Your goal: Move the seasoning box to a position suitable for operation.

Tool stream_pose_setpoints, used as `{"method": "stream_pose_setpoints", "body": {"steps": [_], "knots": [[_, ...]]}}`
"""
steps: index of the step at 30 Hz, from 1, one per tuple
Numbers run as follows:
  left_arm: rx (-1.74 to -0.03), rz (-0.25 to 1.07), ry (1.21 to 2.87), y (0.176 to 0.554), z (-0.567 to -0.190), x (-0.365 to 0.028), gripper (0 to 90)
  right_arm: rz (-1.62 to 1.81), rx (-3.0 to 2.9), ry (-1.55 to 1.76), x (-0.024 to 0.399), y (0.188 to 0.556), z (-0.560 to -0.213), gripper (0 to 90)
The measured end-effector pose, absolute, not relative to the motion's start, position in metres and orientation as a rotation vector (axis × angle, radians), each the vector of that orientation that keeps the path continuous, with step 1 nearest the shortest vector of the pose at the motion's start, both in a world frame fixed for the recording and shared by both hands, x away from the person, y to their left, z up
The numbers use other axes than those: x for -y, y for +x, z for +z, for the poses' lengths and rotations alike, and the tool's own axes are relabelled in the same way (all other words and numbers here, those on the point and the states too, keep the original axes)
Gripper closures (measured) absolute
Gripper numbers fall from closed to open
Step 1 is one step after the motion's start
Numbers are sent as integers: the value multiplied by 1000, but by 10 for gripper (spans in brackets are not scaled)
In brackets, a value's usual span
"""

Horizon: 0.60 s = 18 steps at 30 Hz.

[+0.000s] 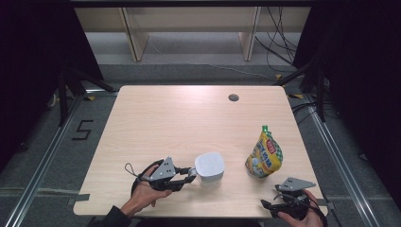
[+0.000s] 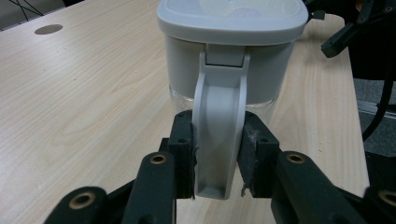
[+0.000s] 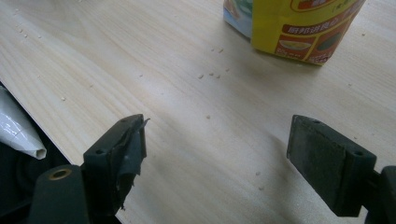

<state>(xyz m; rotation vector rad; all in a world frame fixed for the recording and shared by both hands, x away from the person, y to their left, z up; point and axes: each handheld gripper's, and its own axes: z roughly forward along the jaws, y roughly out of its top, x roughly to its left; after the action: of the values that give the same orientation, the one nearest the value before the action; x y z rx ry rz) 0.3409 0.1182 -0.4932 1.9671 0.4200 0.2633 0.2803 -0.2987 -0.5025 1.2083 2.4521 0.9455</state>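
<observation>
White plastic makes up the lidded jug [image 1: 209, 169], a squat container with a flat lid and a curved handle, standing upright on the pale wooden table [image 1: 179, 118] at about six o'clock from the table's middle, close to the near edge. The left tool [image 1: 189, 176] comes at the jug from nine o'clock; in the left gripper view its two black pads press on either side of the white handle [image 2: 219, 135], so the left tool [image 2: 218, 156] is closed on the handle at a narrow-to-middling spread, and the jug's body [image 2: 231, 51] rises right behind it. The lower part of the jug looks clear.

At about three o'clock from the jug, well apart, stands a yellow printed pouch with a green cap [image 1: 265, 156], leaning slightly. The right tool [image 1: 274, 201] sits at the table's near right corner, roughly five o'clock from the pouch, held by a hand. In the right gripper view the right tool [image 3: 215, 161] stands wide with nothing between its pads, bare table below, small crumbs [image 3: 212, 74] scattered there, and the pouch's base [image 3: 294, 28] at one o'clock ahead.
</observation>
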Motion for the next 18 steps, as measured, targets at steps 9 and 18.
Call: {"method": "stream_pose_setpoints", "body": {"steps": [9,18], "knots": [[-368,232,1972,332,-493,-117,685,949,-2453,1192,299,281,-503,206],[-341,202,1964,336,-495,-120,685,948,-2453,1191,298,281,-503,206]]}}
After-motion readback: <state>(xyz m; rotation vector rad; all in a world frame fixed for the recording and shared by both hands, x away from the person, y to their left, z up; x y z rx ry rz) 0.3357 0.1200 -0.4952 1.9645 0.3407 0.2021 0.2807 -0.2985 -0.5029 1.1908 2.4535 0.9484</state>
